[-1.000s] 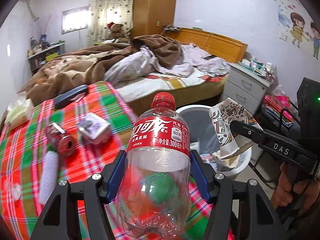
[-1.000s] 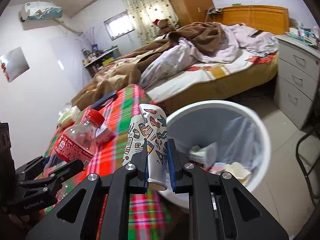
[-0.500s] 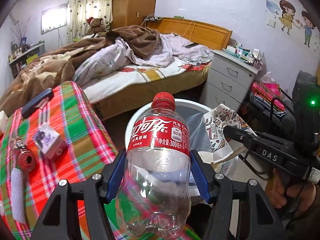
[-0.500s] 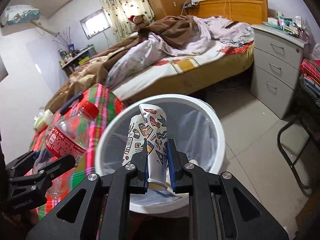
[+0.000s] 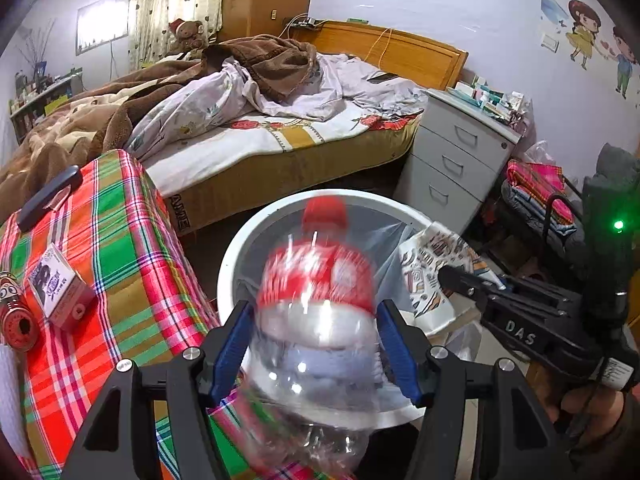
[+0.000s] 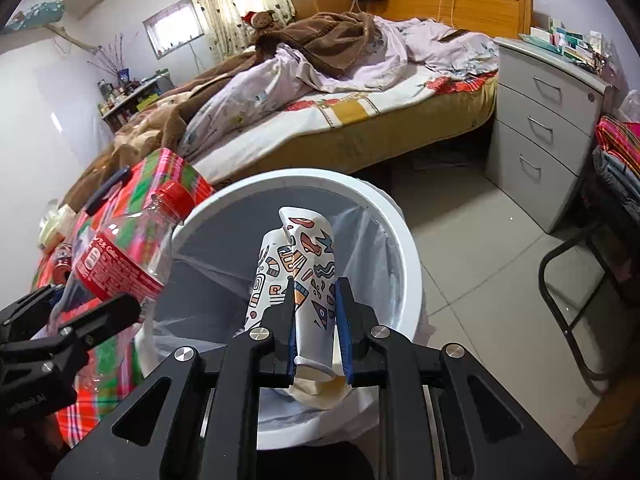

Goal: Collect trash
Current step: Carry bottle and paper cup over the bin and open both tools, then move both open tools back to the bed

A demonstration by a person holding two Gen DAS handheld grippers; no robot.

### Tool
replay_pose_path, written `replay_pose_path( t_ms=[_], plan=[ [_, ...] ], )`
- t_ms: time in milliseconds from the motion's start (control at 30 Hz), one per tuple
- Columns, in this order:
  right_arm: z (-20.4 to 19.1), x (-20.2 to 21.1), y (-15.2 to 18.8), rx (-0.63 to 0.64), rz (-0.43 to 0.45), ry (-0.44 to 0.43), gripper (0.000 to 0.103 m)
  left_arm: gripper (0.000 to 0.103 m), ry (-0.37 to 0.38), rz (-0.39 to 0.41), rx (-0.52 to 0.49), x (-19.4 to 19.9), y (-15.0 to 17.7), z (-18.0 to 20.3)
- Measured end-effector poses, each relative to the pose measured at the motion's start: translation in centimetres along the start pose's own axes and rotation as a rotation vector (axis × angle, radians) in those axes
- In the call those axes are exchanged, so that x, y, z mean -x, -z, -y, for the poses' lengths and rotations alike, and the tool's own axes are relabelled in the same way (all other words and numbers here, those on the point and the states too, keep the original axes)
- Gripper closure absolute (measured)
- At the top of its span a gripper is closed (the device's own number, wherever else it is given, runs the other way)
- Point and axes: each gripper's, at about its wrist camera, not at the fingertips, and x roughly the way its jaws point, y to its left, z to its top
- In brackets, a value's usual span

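Observation:
An empty clear cola bottle [image 5: 316,320] with a red label and cap is blurred between the blue pads of my left gripper [image 5: 316,344], whose jaws stand wider than the bottle. It hangs over the rim of the white bin [image 5: 240,248]. The right wrist view shows the bottle [image 6: 120,264] tilted at the bin's left edge [image 6: 408,248]. My right gripper [image 6: 314,320] is shut on a squashed patterned paper cup [image 6: 300,264] above the bin; the cup [image 5: 428,272] also shows in the left wrist view.
A plaid-covered table [image 5: 120,264] stands left of the bin, with a small carton [image 5: 60,292] and a red can [image 5: 16,316] on it. A bed [image 5: 260,128] lies behind, a grey drawer unit [image 5: 456,160] to the right. A black chair frame [image 6: 580,280] stands on the tiled floor.
Both grippers have moved right, off the table and over the bin. My left gripper has opened and the bottle has slipped down, blurred with motion. The cup stays clamped.

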Motion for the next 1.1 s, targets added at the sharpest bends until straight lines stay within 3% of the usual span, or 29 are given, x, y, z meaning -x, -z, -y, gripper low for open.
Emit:
replay_pose_path(
  t_ms=[100, 167, 667, 1100],
  plan=[
    [0.2, 0.2, 0.2, -0.008, 0.000, -0.017, 0.079, 0.039, -0.003, 0.012, -0.003, 0.2, 0.0, 0.1],
    [0.3, 0.3, 0.3, -0.009, -0.001, -0.016, 0.059, 0.038, -0.009, 0.012, 0.005, 0.4, 0.1, 0.0],
    [-1.3, 2.2, 0.3, -0.002, 0.060, -0.040, 0.058, 0.038, -0.037, 0.060, 0.039, 4.1, 1.5, -1.3],
    [-5.1, 3.4, 0.7, 0.068, 0.108, -0.107, 0.058, 0.038, -0.105, 0.122, 0.093, 8.8, 3.6, -4.2]
  ],
)
